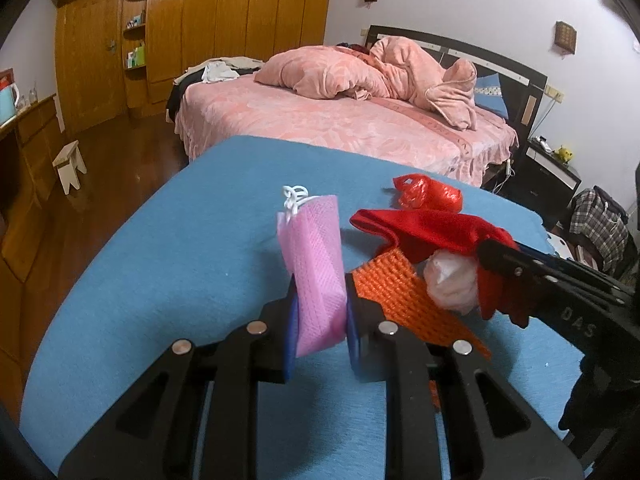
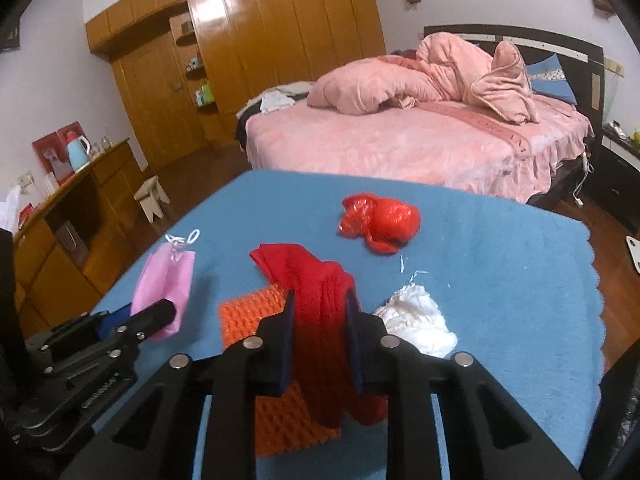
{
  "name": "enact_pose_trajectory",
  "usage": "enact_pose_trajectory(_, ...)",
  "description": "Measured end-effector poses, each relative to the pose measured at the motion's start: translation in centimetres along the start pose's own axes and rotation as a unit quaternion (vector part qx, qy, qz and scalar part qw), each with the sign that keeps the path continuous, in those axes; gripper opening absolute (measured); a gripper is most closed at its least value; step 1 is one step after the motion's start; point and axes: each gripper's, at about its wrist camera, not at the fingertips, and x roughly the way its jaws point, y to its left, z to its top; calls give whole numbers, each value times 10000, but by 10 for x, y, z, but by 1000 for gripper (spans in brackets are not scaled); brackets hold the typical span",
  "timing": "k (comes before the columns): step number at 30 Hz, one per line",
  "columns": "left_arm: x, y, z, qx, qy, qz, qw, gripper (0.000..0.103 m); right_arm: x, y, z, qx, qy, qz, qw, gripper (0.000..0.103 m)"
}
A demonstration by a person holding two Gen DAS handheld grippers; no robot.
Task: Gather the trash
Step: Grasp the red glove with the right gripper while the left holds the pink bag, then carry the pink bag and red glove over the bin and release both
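Five pieces of trash lie or hang over a blue cloth-covered table [image 2: 500, 264], listed in turn.

1. Pink face mask [image 1: 316, 268]: pinched upright in the left gripper [image 1: 322, 320], pads pressed on its lower end, white ear loops dangling at the top. Lifted clear of the cloth, so probably ready to be carried off.
2. Red cloth [image 2: 320, 300]: bunched between the pads of the right gripper [image 2: 320, 328], jaws closed on its middle, both ends drooping. One end trails onto the orange piece beneath.
3. Orange foam net [image 2: 256, 320]: flat on the cloth, partly under the red cloth and the right gripper; not held.
4. White crumpled tissue [image 2: 416, 320]: loose on the cloth just right of the right gripper.
5. Red plastic bag [image 2: 380, 222]: crumpled, farther back on the table, apart from the rest.

Judgement: two items secured, one per hand; three left to collect. No bin shows in either view.
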Motion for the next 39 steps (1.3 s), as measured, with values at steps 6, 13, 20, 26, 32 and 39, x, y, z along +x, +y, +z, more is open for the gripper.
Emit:
enact_pose_trajectory(6, -15, -9, 2, 84, -176, -68, 9998, 19, -24, -3, 4, 116, -226, 35, 9997, 22)
enact_pose_trajectory(13, -33, -27, 4, 180, -307, -258, 9990, 19, -53, -12, 4, 312, -421, 36, 9986, 22)
enact_pose_trajectory(20, -49, -52, -1, 339, -346, -507, 9975, 19, -86, -21, -3, 318, -600, -93, 9976, 22)
enact_pose_trajectory(26, -59, -72, -8, 501, -368, -692, 9957, 19, -116, -33, -13, 433, -749, -163, 9961, 22)
enact_pose_trajectory(32, -69, -83, -11, 598, -443, -771, 9942, 19, -140, -46, -20, 542, -919, -202, 9941, 22)
enact_pose_trajectory(39, -84, -97, -14, 708, -520, -938, 9917, 19, -163, -56, -25, 625, -1043, -314, 9921, 22)
